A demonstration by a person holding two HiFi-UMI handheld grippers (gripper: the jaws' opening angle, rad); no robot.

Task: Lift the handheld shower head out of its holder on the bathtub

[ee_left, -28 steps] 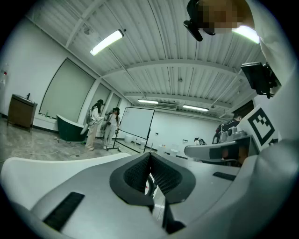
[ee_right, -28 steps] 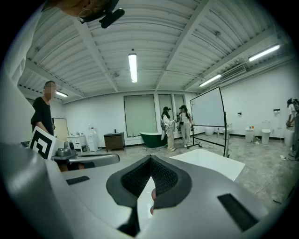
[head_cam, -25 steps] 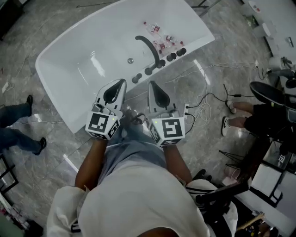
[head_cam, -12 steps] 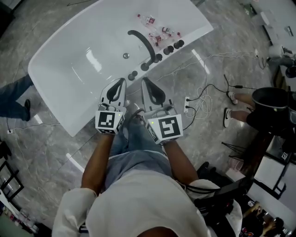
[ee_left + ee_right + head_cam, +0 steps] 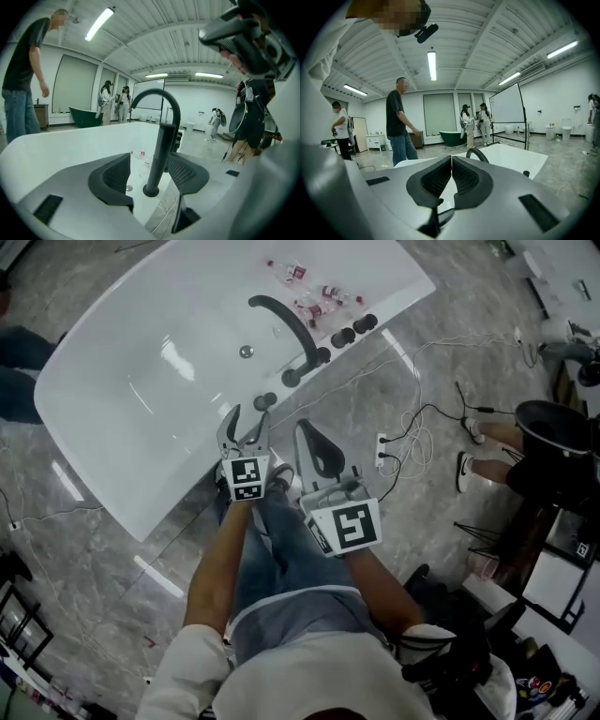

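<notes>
A white bathtub (image 5: 112, 409) lies ahead with a black arched spout (image 5: 281, 320) and dark knobs along its near rim. In the left gripper view a black upright shower wand (image 5: 159, 154) stands in its holder on the rim, with the spout (image 5: 154, 93) arching behind it. From above, the wand seems to be the dark round end (image 5: 265, 401) just ahead of my left gripper (image 5: 244, 423). My left gripper (image 5: 149, 164) is opening; the wand lines up between the jaws, beyond their tips, untouched. My right gripper (image 5: 314, 432) (image 5: 451, 161) hangs shut and empty beside it.
Small bottles (image 5: 309, 292) lie inside the tub near the drain (image 5: 246, 351). Cables and a power strip (image 5: 394, 442) trail across the marble floor at right. A seated person's legs (image 5: 487, 465) are at far right. Another person (image 5: 23, 79) stands beyond the tub.
Both grippers have sunk lower. The left one has gone forward to the tub's near rim and its jaws have spread from shut to wide; the right stays shut.
</notes>
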